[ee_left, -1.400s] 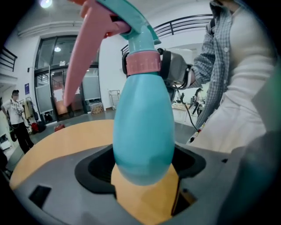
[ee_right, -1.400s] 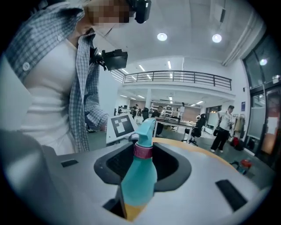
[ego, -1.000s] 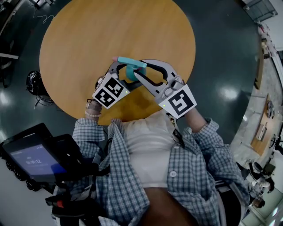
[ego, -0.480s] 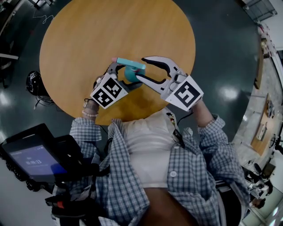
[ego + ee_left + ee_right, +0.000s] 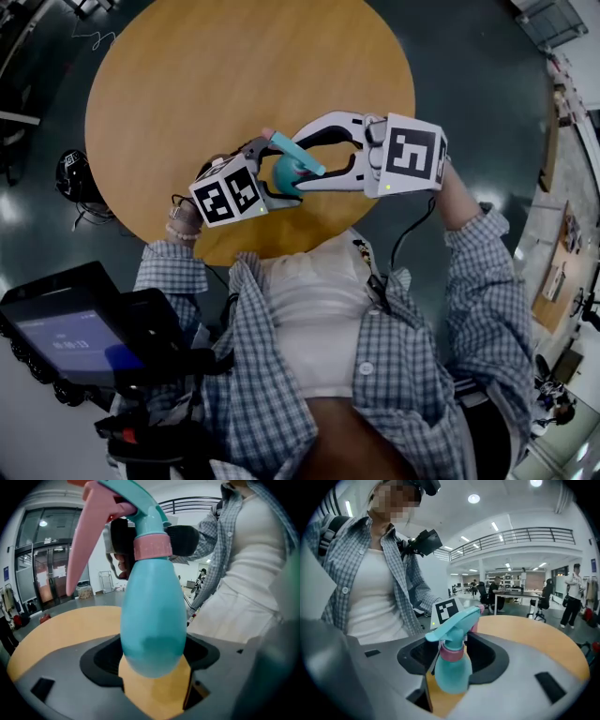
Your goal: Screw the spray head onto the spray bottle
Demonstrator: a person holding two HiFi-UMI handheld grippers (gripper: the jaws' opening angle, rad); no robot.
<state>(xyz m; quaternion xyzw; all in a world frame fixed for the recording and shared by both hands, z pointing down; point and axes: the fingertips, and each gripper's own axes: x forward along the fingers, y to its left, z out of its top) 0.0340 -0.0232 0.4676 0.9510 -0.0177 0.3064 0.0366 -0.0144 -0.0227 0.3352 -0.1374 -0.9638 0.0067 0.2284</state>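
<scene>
A teal spray bottle (image 5: 284, 175) hangs over the near edge of the round wooden table (image 5: 187, 75), with my left gripper (image 5: 267, 178) shut on its body. The teal spray head (image 5: 298, 155) sits on the bottle's neck with its pink collar (image 5: 151, 548) and pink trigger (image 5: 84, 541). My right gripper (image 5: 292, 161) reaches in from the right. Its jaws stand on either side of the head and collar and are opening, with a gap showing beside the bottle (image 5: 452, 672). In the left gripper view the bottle body (image 5: 152, 620) fills the space between the jaws.
The person's torso (image 5: 319, 309) is close behind the table's near edge. A black device with a lit screen (image 5: 66, 328) stands at the lower left, and a dark object (image 5: 70, 173) lies on the floor left of the table. Desks, chairs and people (image 5: 572, 597) are far behind.
My right gripper has swung up from the lower right to level with the spray head, and its jaws have spread wider. The bottle and my left gripper have tilted and shifted slightly.
</scene>
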